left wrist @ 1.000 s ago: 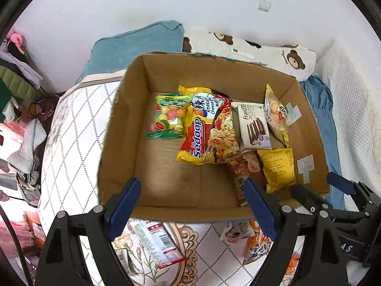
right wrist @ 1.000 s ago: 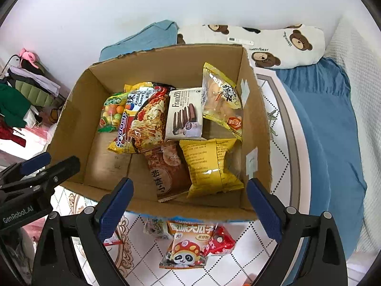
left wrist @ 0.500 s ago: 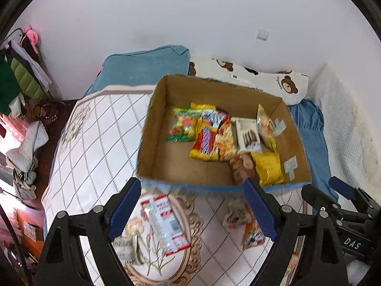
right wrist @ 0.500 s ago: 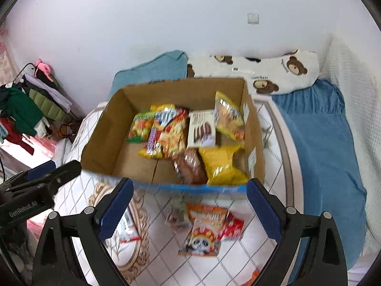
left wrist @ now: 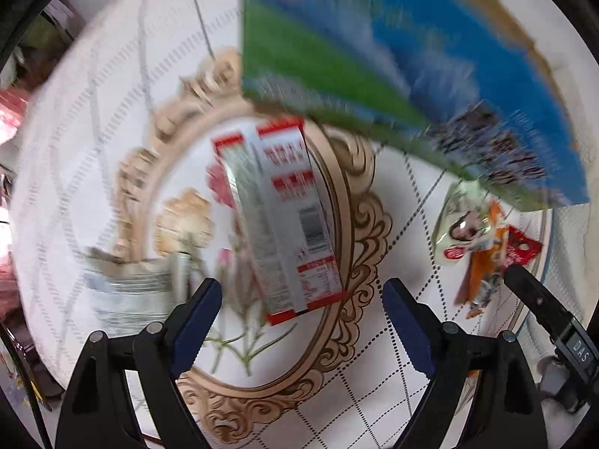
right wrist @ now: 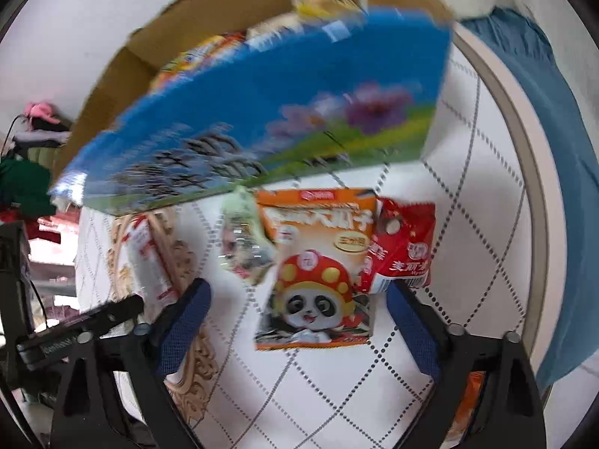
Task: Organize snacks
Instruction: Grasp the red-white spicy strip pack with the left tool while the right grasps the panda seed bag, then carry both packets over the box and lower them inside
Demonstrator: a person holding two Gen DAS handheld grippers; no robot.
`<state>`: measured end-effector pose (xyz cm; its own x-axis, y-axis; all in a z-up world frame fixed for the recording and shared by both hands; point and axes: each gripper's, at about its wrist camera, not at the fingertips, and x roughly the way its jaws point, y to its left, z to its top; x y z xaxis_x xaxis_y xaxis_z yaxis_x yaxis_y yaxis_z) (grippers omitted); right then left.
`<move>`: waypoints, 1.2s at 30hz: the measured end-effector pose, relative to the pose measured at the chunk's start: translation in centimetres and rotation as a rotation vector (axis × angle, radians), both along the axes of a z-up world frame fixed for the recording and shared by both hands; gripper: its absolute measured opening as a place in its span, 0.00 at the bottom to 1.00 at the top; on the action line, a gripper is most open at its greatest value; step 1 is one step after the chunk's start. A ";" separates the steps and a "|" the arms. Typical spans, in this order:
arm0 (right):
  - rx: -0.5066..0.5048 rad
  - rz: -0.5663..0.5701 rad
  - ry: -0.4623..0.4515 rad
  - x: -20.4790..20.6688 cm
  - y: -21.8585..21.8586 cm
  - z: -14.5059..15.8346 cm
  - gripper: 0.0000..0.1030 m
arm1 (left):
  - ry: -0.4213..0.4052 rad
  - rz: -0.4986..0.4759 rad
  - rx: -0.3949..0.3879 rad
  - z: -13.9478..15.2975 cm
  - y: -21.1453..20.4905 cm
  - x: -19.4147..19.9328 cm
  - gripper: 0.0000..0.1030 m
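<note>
My left gripper [left wrist: 301, 318] is open and empty, low over a long white-and-red snack packet [left wrist: 284, 220] lying on the patterned bedspread. My right gripper [right wrist: 297, 321] is open and empty, just above an orange panda packet [right wrist: 318, 269] with a red packet [right wrist: 402, 250] at its right and a pale green packet [right wrist: 243, 239] at its left. The cardboard box [right wrist: 262, 112], blue and green outside, stands just behind them and holds several snacks [right wrist: 322, 0]. The box [left wrist: 393, 60] also fills the top of the left wrist view.
A silvery packet [left wrist: 127, 280] lies left of the left gripper, blurred. The orange and red packets [left wrist: 486, 247] show at the right of the left wrist view. A blue blanket [right wrist: 539, 112] lies at the right; clothes [right wrist: 22, 183] pile at the far left.
Both grippers have dropped from high above the box down to the loose packets in front of it. The view is now motion-blurred. Both stay open.
</note>
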<state>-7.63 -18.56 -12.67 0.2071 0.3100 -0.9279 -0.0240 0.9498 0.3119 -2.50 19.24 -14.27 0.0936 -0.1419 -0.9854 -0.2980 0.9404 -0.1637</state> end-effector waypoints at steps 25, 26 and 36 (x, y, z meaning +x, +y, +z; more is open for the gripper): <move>-0.121 0.183 0.124 -9.3 2.4 -6.0 0.64 | 0.118 -0.116 -0.028 -5.6 -2.8 -8.6 0.54; -0.112 0.170 0.127 -9.1 2.3 -6.1 0.64 | 0.121 -0.093 -0.044 -5.9 -2.6 -8.8 0.56; -0.174 0.166 0.051 -8.3 4.2 -7.0 0.60 | 0.059 -0.061 0.026 -4.9 -3.2 -10.2 0.47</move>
